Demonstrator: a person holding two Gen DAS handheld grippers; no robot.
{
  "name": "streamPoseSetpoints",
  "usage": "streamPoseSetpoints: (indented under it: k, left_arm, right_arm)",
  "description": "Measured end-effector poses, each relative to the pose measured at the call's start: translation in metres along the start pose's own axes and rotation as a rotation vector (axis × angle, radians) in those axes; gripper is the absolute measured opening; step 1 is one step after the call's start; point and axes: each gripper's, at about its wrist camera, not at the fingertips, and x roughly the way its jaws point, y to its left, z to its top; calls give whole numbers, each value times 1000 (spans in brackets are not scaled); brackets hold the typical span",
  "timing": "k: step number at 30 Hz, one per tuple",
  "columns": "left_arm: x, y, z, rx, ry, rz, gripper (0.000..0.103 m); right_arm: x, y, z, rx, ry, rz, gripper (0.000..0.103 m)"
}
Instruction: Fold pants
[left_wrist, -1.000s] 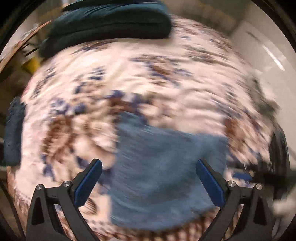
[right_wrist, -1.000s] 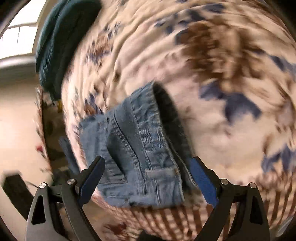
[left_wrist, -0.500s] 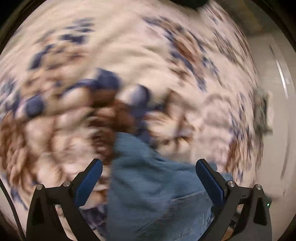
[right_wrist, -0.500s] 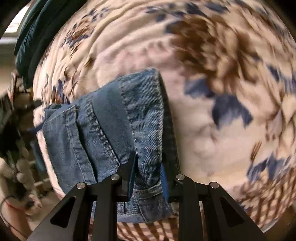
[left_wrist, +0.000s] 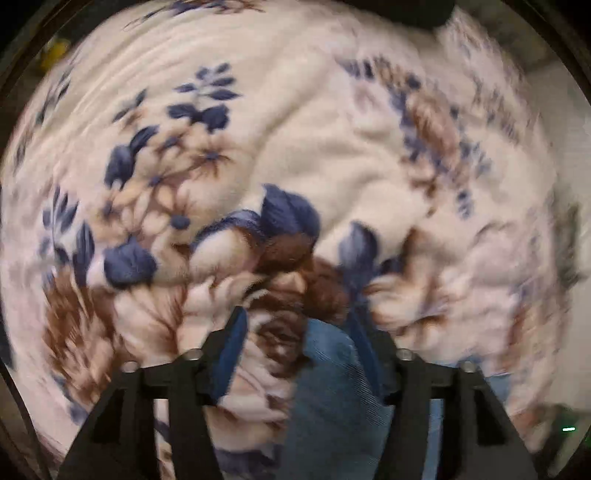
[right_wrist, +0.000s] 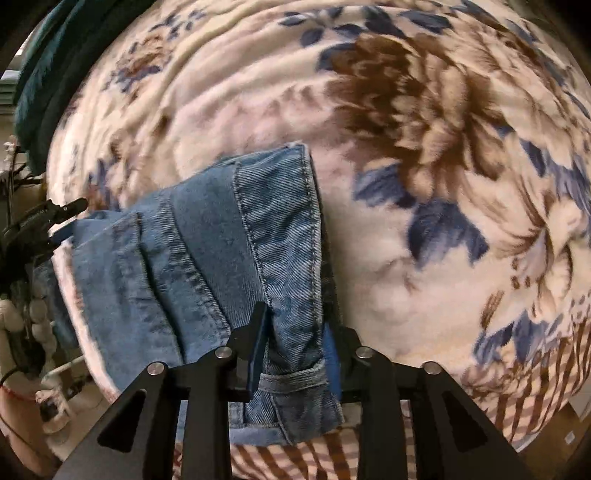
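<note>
Right gripper (right_wrist: 295, 343) pinches the denim pants (right_wrist: 207, 266) at the waistband on the floral blanket (right_wrist: 424, 147); left gripper (left_wrist: 299, 354), blurred, seems half-closed around a corner. Lift both evenly, keeping edges aligned

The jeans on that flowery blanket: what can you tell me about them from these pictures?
The jeans are blue denim, lighter and washed along the stitched waistband, with a belt loop near the bottom edge. They lie folded into several layers on the floral blanket. The right gripper is clamped on the waistband edge. In the left view, another denim corner sits between the fingers of the left gripper, which are narrowed but not fully shut; that view is blurred.
</note>
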Motion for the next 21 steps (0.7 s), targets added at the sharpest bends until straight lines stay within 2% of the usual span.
streamPoseSetpoints:
  k: [1,2,3,5,7,9,10,11,12,13,14,15,17,19,21]
  left_arm:
    - [-8,5,-2,-25,6,-51,71]
    - [-11,6,-4,-30,17,-76,73]
    - [-10,6,-6,-32,35,-92,76]
    - [1,5,-11,-27,97,-119,76]
    - [26,1,-13,-17,186,-109,76]
    - [47,-6,-17,-17,223,-95,76]
    - [52,-10,-19,-10,217,-87,71]
    - [54,-14,-20,4,198,-92,58]
    - [52,-17,-21,27,176,-69,50]
    - [47,-19,-21,47,134,-52,46]
    - [46,-21,-20,56,113,-42,39]
    - [44,-22,-19,64,88,-27,36]
    - [45,-19,-15,89,64,24,37]
    - [50,-19,-10,80,83,26,39]
    - [51,-18,-6,77,90,43,47]
  right_arm:
    - [-5,-3,2,9,-3,31,52]
    - [-12,-7,4,20,-11,75,67]
    - [-18,-11,7,33,-27,102,74]
    - [-28,-19,20,51,-71,138,74]
    - [-22,-22,35,64,-66,151,74]
    - [-3,-30,53,90,-5,218,74]
    - [11,-30,61,118,37,244,74]
    - [23,-30,68,134,69,304,67]
    - [27,-28,72,133,58,348,40]
    - [24,-22,75,97,35,345,30]
    - [20,-12,76,57,14,291,25]
    - [11,-3,76,16,-18,252,21]
    - [-10,10,75,-41,-89,231,20]
    - [-12,18,78,-76,-116,182,20]
    - [-1,21,83,-80,-107,136,23]
